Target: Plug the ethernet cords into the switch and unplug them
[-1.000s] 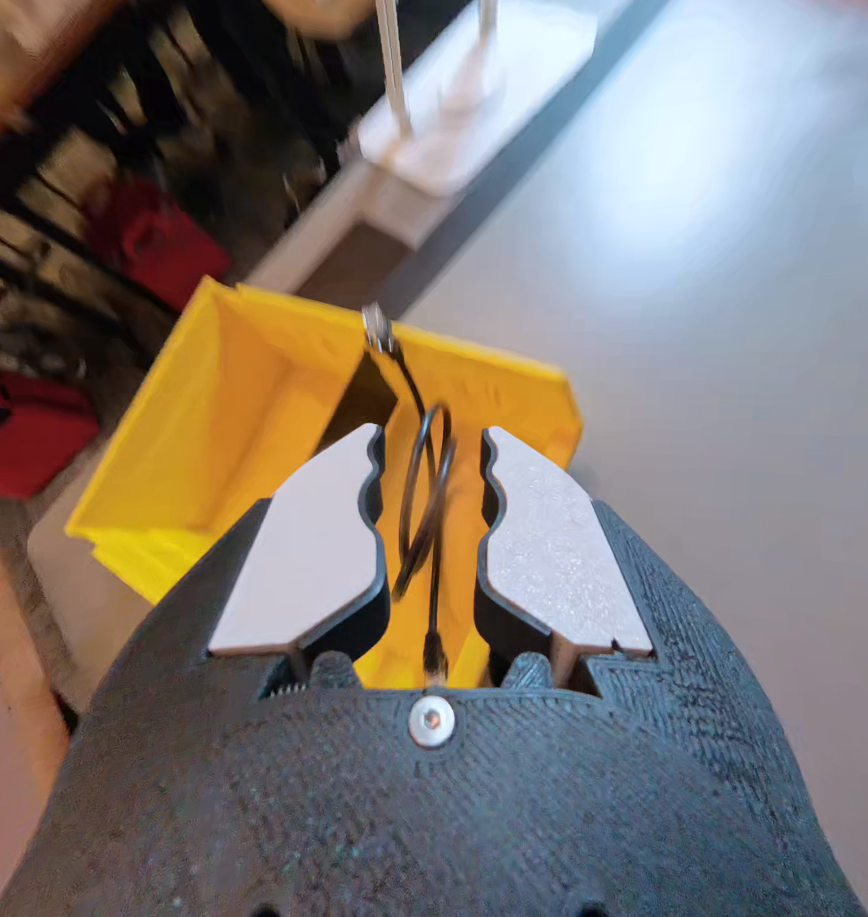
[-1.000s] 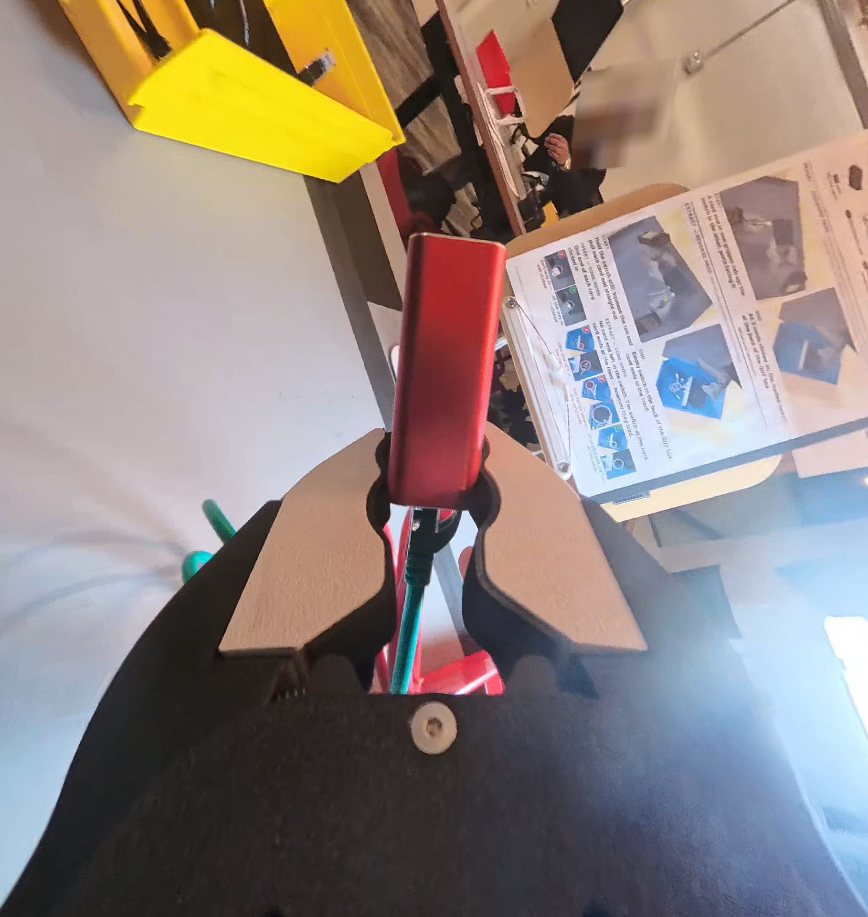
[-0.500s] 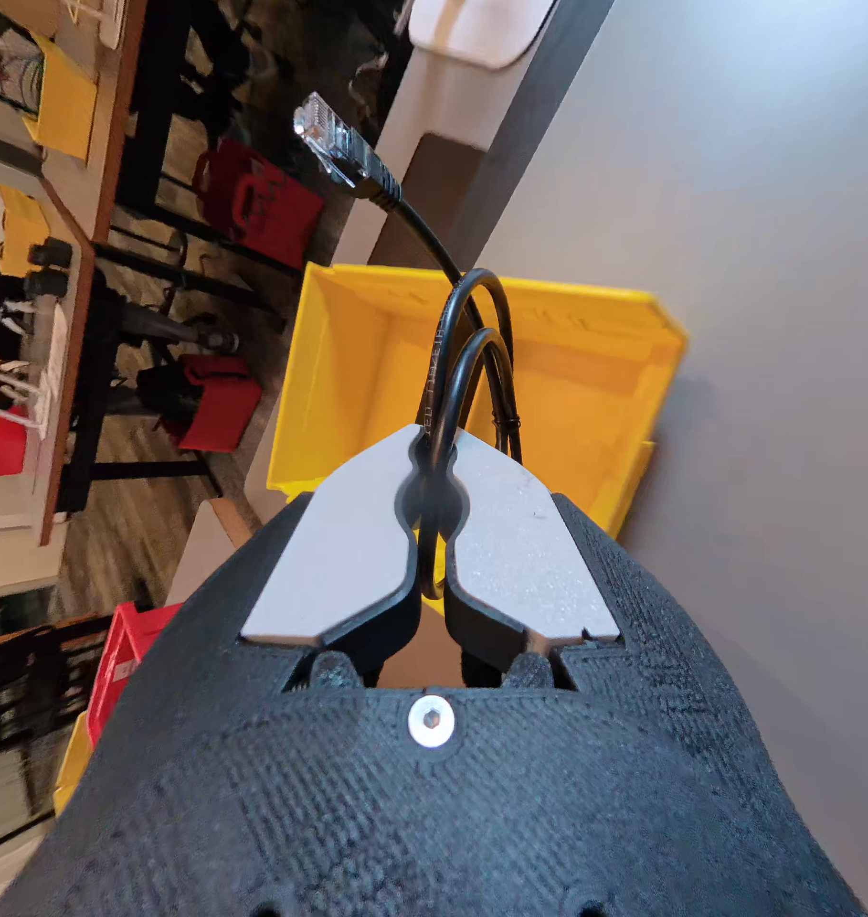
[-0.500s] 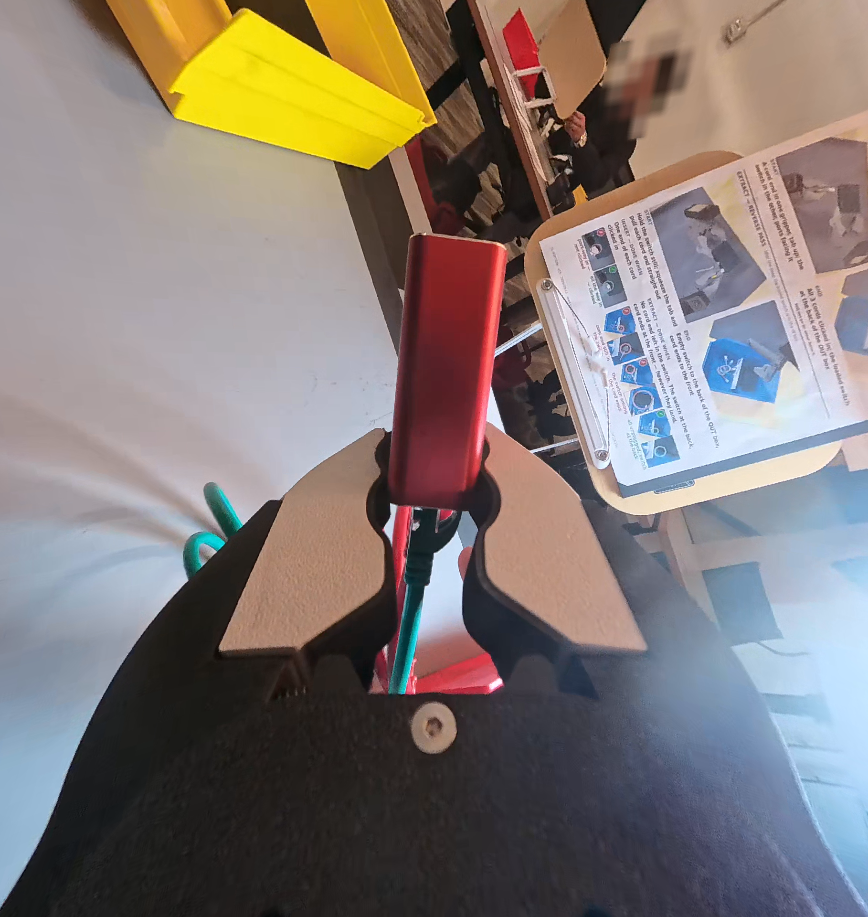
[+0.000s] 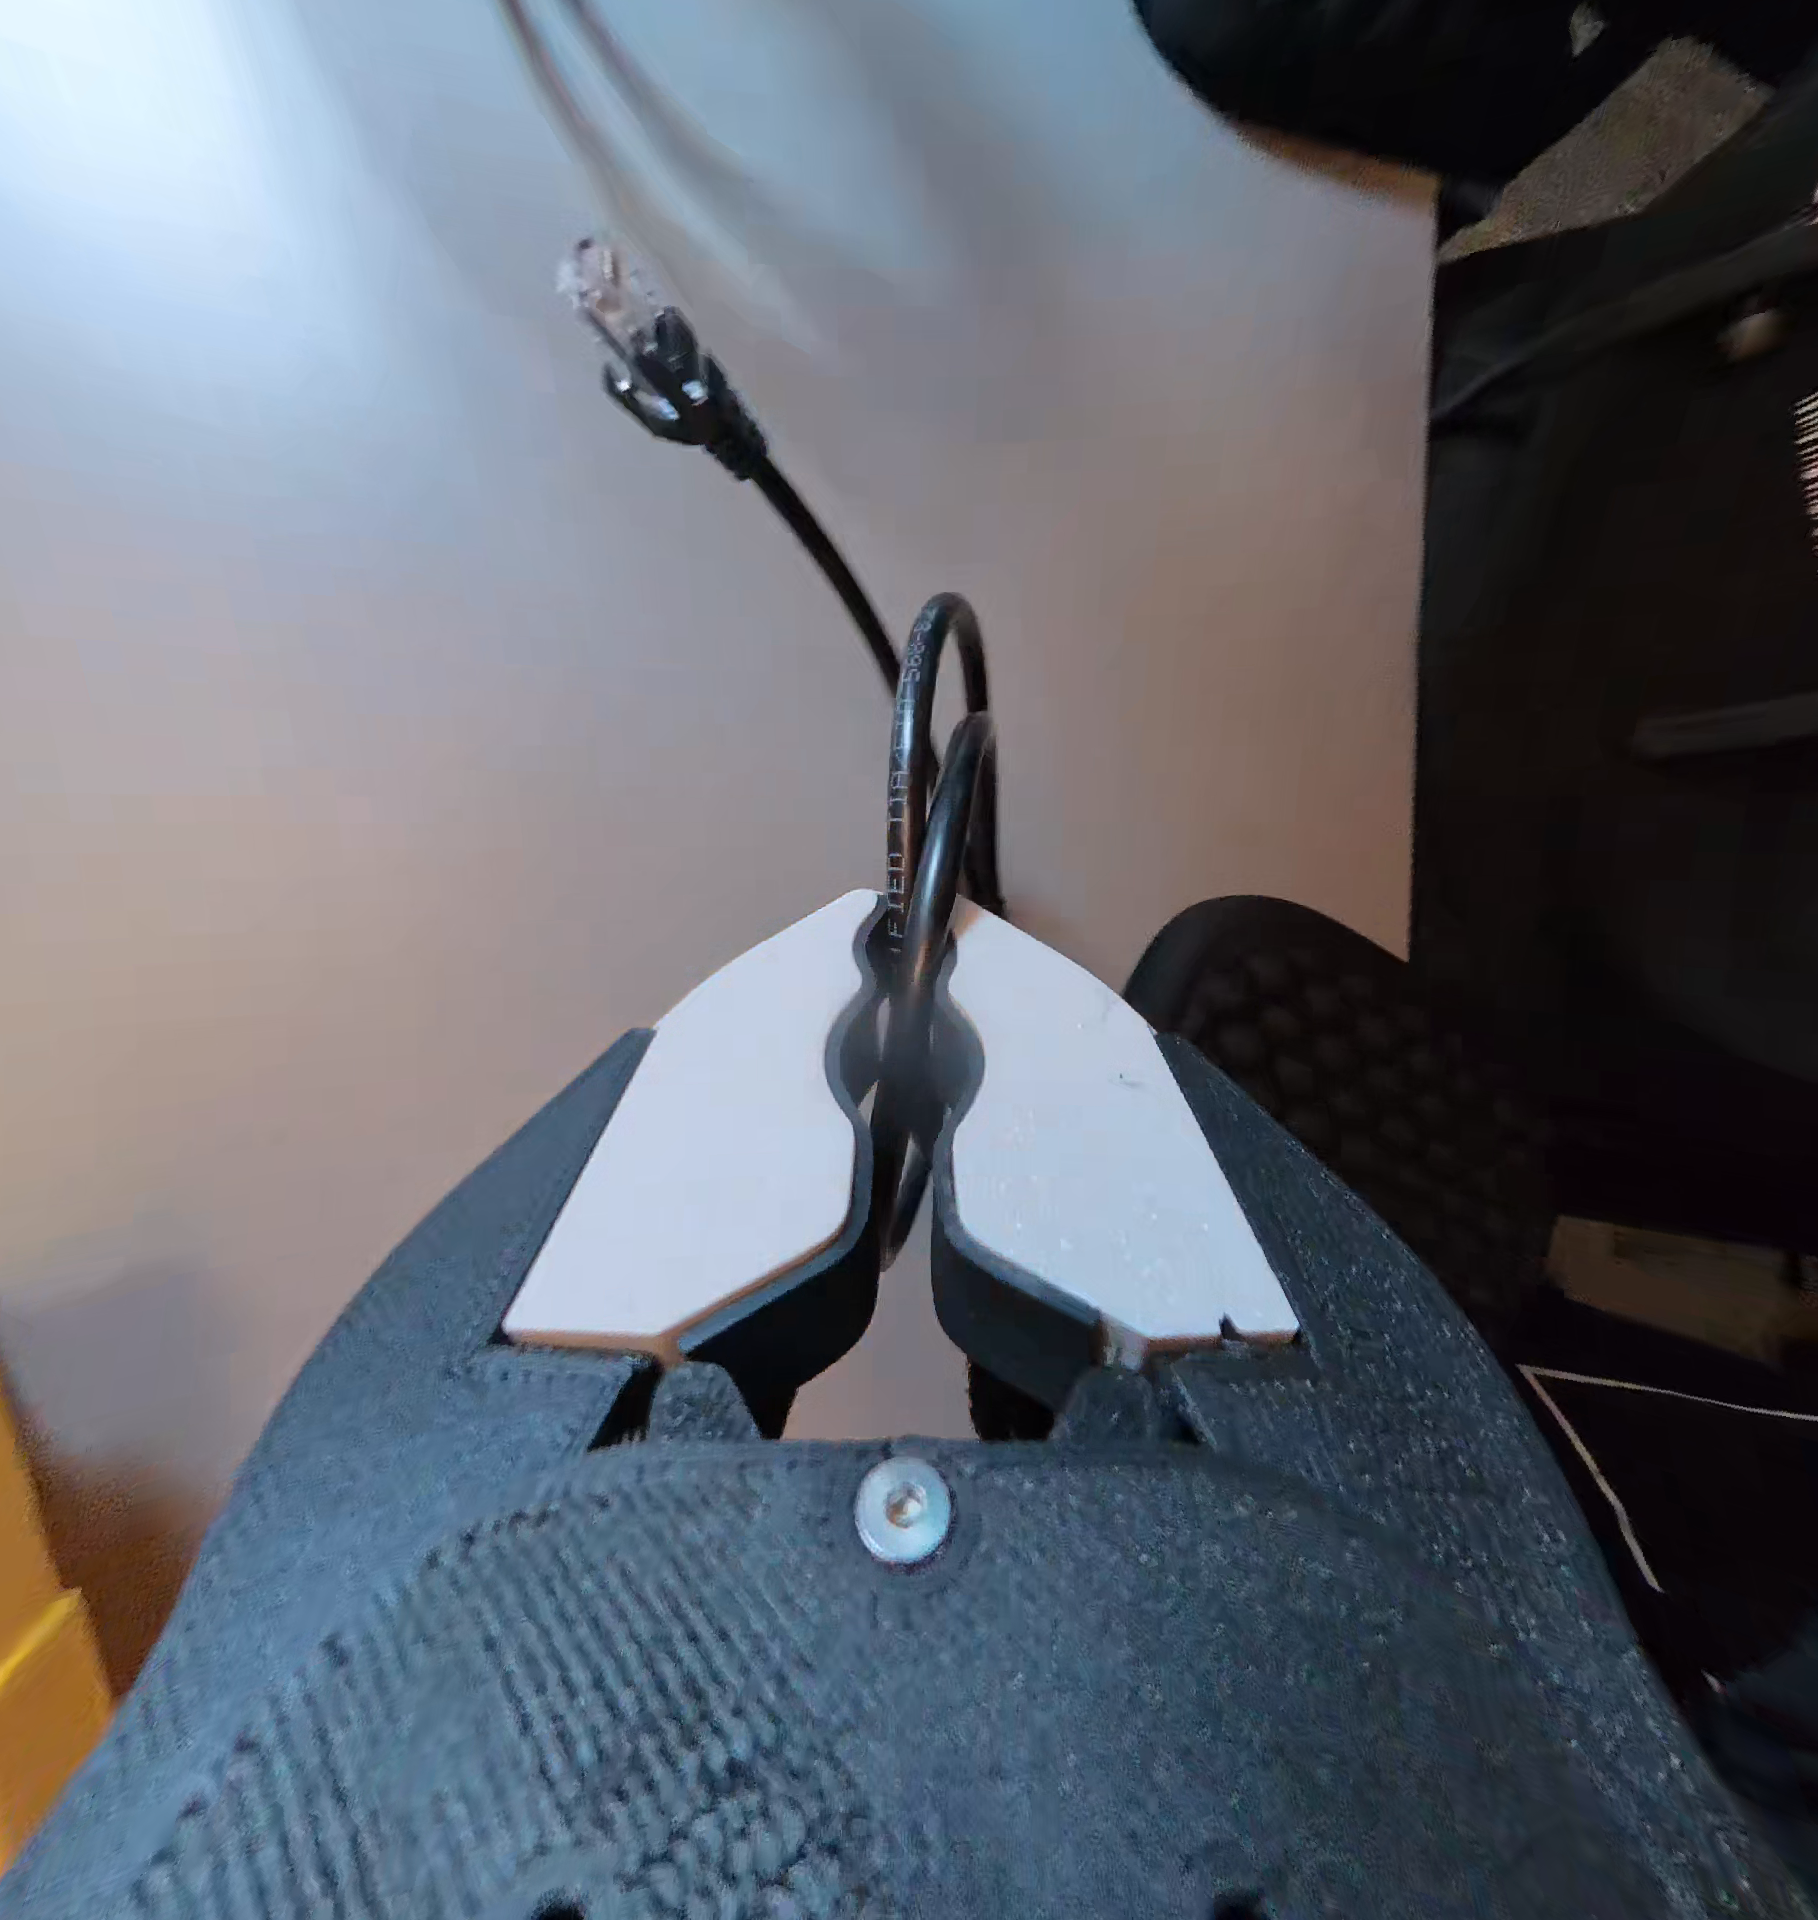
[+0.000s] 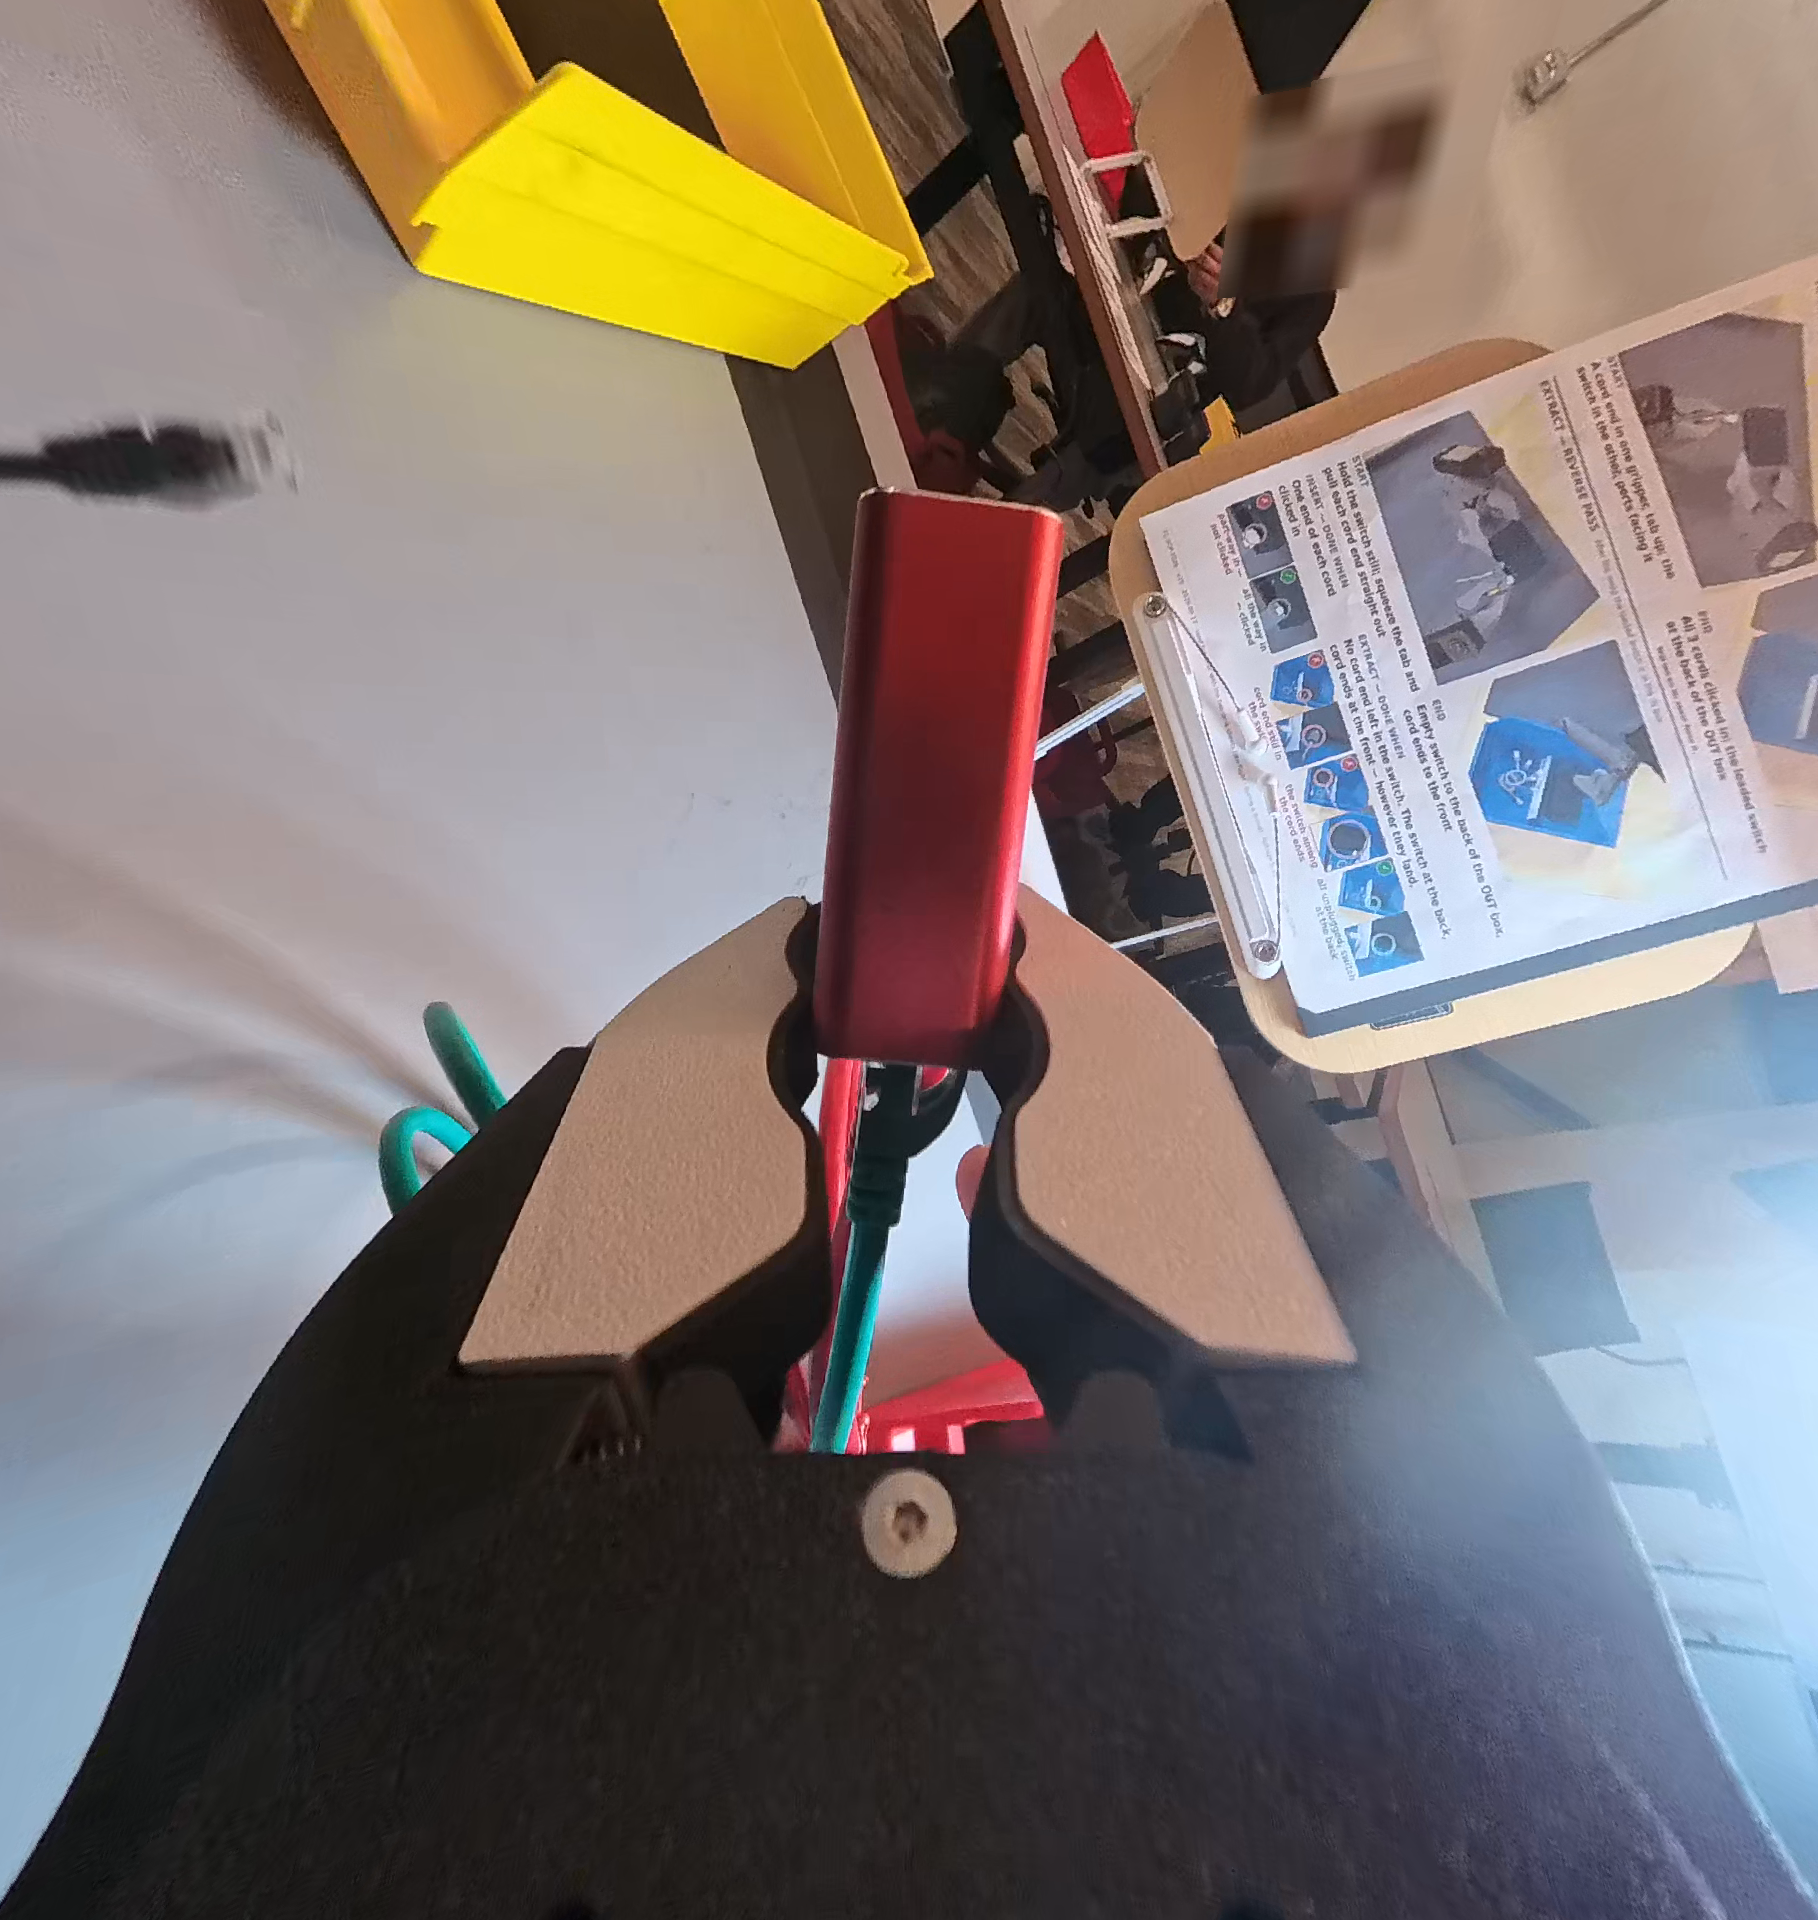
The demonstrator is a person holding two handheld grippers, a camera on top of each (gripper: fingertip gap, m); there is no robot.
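My left gripper [image 5: 910, 935] is shut on a looped black ethernet cord [image 5: 920, 790]. The cord's clear plug [image 5: 614, 296] sticks out ahead, free in the air above the white table. My right gripper [image 6: 910, 966] is shut on a red switch [image 6: 936, 769] that stands up between the fingers. A green ethernet cord [image 6: 853, 1309] is plugged into the switch's underside and loops out to the left. The black cord's plug [image 6: 167, 468] also shows blurred at the left of the right wrist view, apart from the switch.
A yellow bin [image 6: 635, 208] stands on the white table [image 6: 365, 727] far ahead of the right gripper; its corner [image 5: 1, 1558] shows at the lower left of the left wrist view. An instruction sheet on a wooden board [image 6: 1507, 665] stands right. Dark chairs [image 5: 1611, 727] lie past the table edge. My right fingertips sit around 25 cm from my left ones.
My left gripper closed on the black cord in the yellow bin, lifted it out and swung away over the table. The cord's plug has come into the right wrist view. The right gripper holds the switch steady.
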